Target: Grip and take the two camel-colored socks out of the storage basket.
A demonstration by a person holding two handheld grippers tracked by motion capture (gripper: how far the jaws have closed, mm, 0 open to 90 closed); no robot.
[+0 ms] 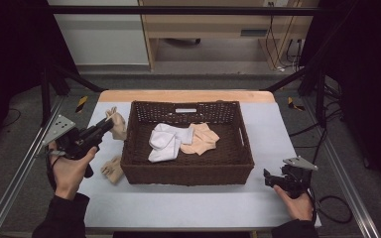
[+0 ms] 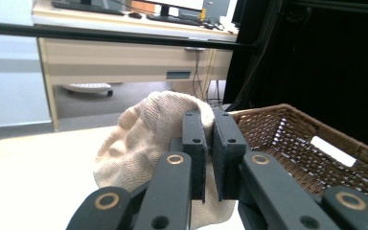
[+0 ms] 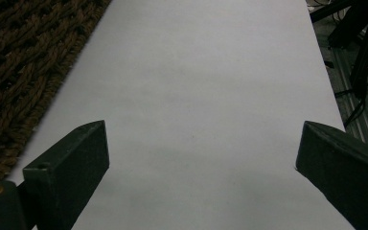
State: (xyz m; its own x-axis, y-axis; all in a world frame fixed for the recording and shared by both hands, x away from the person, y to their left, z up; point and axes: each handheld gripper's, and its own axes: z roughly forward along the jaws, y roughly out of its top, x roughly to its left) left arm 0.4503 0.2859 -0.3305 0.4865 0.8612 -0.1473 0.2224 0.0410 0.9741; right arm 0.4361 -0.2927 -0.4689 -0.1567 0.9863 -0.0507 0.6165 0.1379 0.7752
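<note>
- Left gripper view gives me the beige sock (image 2: 143, 139) up close: a ribbed knit, bunched into a soft hump, pinched between my left gripper (image 2: 210, 120) jaws, which are nearly together on the cloth.
- From the high view, that sock (image 1: 117, 124) hangs at the left gripper (image 1: 110, 124), at about 9 o'clock of the wicker basket (image 1: 134, 163), just outside its left wall and above the table.
- I can read no brand or writing anywhere; the pale tag (image 1: 185, 110) on the basket's far wall is blank to my eye.
- A second beige sock (image 1: 112, 169) lies on the white table (image 1: 188, 203) at the basket's 8 o'clock, close to its near left corner.
- Inside the basket I see a white sock (image 1: 162, 142) and a peach sock (image 1: 201, 139) side by side, touching.
- My right gripper (image 1: 268, 177) sits at the basket's 4 o'clock, jaws spread wide with nothing but bare table between them (image 3: 201, 139).
- Open table runs along the near edge and the right side.
</note>
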